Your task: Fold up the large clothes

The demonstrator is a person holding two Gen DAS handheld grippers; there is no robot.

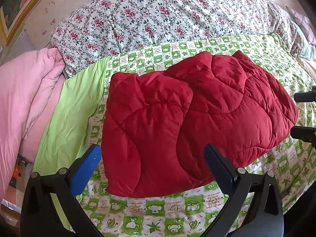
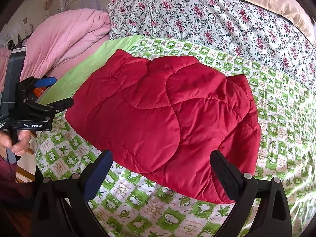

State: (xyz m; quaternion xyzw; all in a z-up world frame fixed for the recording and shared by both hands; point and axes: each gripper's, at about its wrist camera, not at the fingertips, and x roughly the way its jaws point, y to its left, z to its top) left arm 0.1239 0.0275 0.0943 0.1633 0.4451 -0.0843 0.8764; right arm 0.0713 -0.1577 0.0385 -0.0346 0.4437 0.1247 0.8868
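A red quilted jacket (image 1: 187,116) lies folded into a compact bundle on the green-and-white patterned sheet (image 1: 158,211); it also shows in the right wrist view (image 2: 167,118). My left gripper (image 1: 153,156) is open and empty, its jaws wide apart just short of the jacket's near edge. My right gripper (image 2: 161,162) is open and empty, likewise over the near edge. The left gripper (image 2: 59,92) shows in the right wrist view at the jacket's left side, held by a hand. The right gripper's fingertips (image 1: 302,96) show at the right edge of the left wrist view.
A floral quilt (image 1: 158,15) is piled behind the jacket. A pink duvet (image 1: 25,94) lies at the left, with a plain green sheet (image 1: 75,108) beside it. A beige pillow (image 2: 266,2) is at the back. The bed edge runs along the lower left.
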